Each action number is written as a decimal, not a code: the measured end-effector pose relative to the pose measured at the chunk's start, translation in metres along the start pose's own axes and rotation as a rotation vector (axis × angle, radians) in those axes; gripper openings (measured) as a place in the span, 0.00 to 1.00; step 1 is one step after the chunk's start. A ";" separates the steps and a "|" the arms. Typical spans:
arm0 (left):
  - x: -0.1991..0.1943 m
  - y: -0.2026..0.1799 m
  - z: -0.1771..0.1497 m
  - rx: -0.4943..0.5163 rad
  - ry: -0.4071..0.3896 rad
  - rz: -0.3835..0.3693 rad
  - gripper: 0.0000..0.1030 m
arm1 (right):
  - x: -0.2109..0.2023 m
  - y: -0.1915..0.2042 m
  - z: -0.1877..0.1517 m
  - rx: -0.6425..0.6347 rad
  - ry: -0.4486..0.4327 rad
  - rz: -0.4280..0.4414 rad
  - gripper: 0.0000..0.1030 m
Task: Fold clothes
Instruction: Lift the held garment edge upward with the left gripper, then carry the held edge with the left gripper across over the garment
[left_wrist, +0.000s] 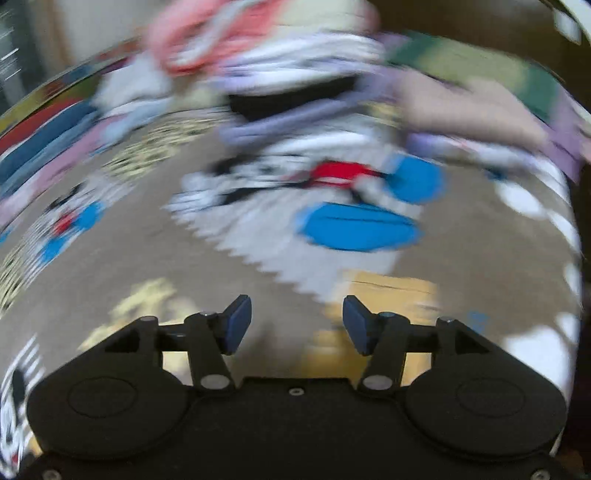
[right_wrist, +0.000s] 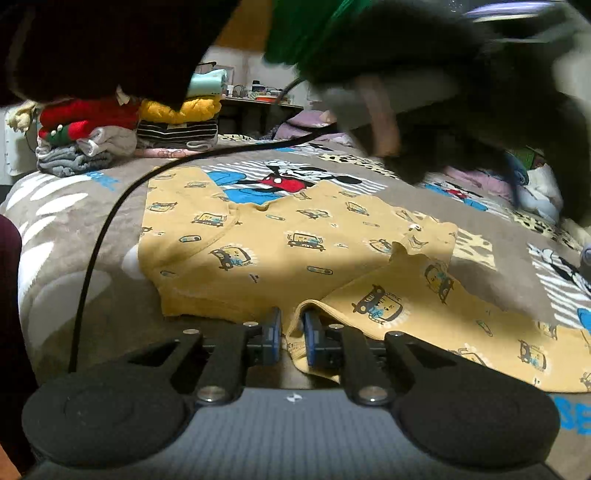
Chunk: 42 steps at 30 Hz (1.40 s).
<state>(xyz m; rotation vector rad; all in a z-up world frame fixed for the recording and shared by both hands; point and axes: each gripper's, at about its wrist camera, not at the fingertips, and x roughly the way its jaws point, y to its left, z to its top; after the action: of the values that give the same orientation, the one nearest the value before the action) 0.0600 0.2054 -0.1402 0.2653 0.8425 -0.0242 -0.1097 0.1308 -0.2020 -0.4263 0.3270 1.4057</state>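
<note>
A yellow garment (right_wrist: 258, 258) printed with small cars lies spread on the bed, partly folded over. My right gripper (right_wrist: 292, 334) is at its near edge, shut on a fold of the yellow cloth that bunches between the blue pads. The left wrist view is badly motion-blurred. There my left gripper (left_wrist: 297, 325) hangs open above the bed with nothing between its fingers, and a yellow patch of the garment (left_wrist: 391, 291) shows just beyond them. In the right wrist view, a blurred hand with the other black gripper (right_wrist: 443, 92) sweeps across the top right.
A grey-brown cartoon-print blanket (right_wrist: 74, 206) covers the bed. Stacks of folded clothes (right_wrist: 129, 133) sit at the far left. A black cable (right_wrist: 110, 221) trails across the blanket's left side. A loose heap of clothes (left_wrist: 280, 74) lies at the far end.
</note>
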 end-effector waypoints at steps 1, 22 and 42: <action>0.000 -0.018 0.005 0.051 0.008 -0.031 0.53 | 0.000 0.001 0.000 -0.007 -0.001 -0.005 0.15; -0.067 -0.013 0.008 -0.105 -0.074 0.270 0.01 | -0.002 0.005 -0.003 -0.031 -0.027 -0.004 0.24; -0.192 0.160 -0.230 -1.019 -0.374 0.336 0.01 | -0.070 0.016 -0.013 -0.087 -0.117 -0.020 0.42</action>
<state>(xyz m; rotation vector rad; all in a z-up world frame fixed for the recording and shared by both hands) -0.2172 0.4000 -0.1083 -0.5494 0.3497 0.6377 -0.1349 0.0648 -0.1827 -0.4157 0.1667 1.4221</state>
